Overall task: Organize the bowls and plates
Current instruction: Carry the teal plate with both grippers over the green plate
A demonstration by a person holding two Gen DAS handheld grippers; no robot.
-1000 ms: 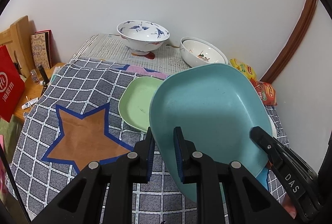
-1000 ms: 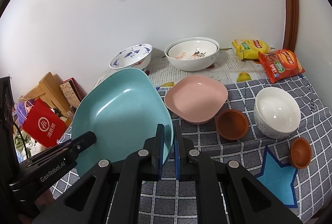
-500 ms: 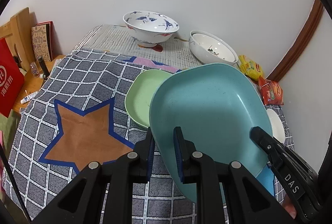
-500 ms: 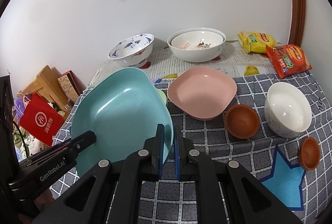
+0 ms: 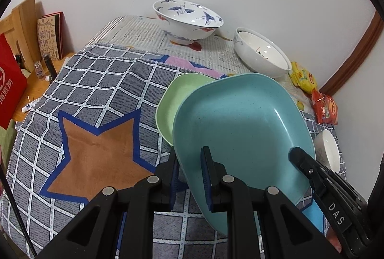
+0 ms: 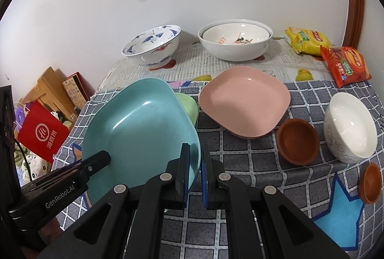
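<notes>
Nearest the lens, left gripper [image 5: 189, 177] clamped on the near-left rim of a large teal squarish plastic plate [image 5: 242, 129], blue pads pressing either side of the rim. Right gripper [image 6: 194, 175] pinching the same plate's opposite rim, jaws almost closed on the thin edge. Teal plate [image 6: 141, 131] held tilted between the two tools, clear of the cloth, its far edge overlapping a pale green squarish plastic plate [image 5: 172, 100] lying flat beneath and behind it.

Underneath, grey checked tablecloth [image 5: 108, 81] with a brown star outlined in blue [image 5: 98, 148] towards the near-left corner and a light blue star [image 6: 336, 208] towards the near-right corner.

Further right, pink squarish plastic plate [image 6: 244, 103] resting flat near the middle of the tabletop, just beside the green one. Beside its right corner, brown round small bowl [image 6: 297, 141], touching a white round ceramic bowl [image 6: 348, 127] by the right edge. Smaller brown dish [image 6: 369, 182] tipped at the near-right edge.

Along the far edge, on newspaper: white footed bowl with blue crane pattern [image 6: 153, 45] at the left, two nested white ceramic bowls [image 6: 235, 41] at the centre, yellow snack packet [image 6: 307, 40] and red snack packet [image 6: 345, 65] at the far-right corner.
</notes>
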